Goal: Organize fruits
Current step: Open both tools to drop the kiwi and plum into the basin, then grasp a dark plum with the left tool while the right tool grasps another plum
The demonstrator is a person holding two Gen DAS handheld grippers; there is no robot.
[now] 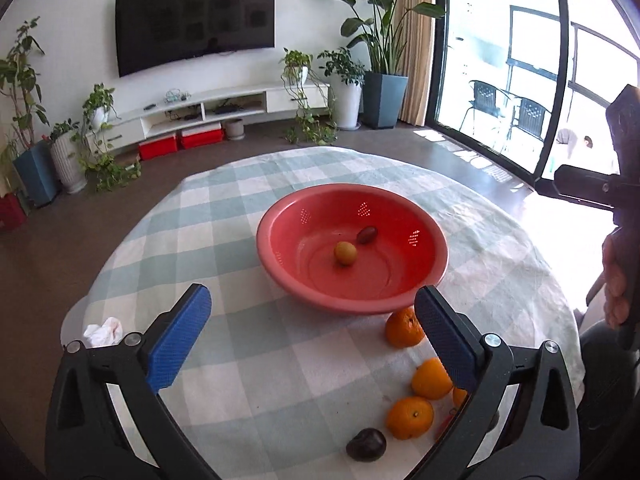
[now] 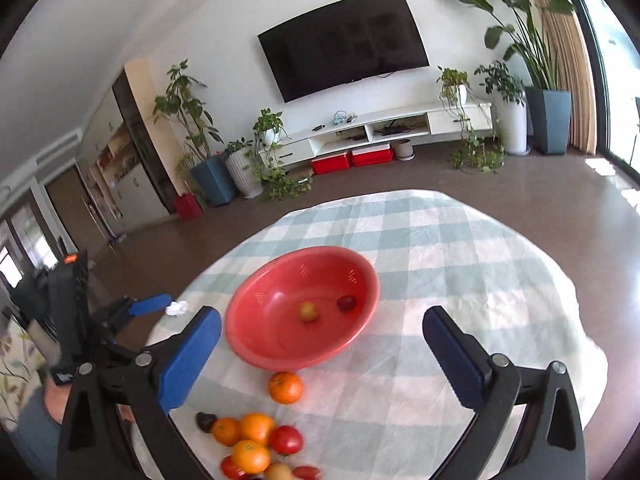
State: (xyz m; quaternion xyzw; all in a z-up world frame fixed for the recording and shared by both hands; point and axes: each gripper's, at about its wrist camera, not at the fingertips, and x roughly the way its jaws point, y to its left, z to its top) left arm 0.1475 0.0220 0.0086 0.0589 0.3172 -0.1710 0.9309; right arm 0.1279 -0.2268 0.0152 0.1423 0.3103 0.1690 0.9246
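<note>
Red bowl (image 2: 256, 344) holds two fruits; both grippers, left gripper (image 1: 312, 344) and right gripper (image 2: 320, 360), gape empty; next, grasp the orange (image 2: 285, 388) beside the bowl's near rim.

Left hand-held gripper (image 1: 312, 332) w/ black frame, blue textured pads (image 1: 180, 344), silver screws, right hand-held gripper (image 2: 320, 360) same

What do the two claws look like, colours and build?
Both match: the left claw and right claw have black plastic frames with triangular cut-outs, silver pivot bolts, and flat blue textured finger pads. No cables or markings are visible on them.
</note>
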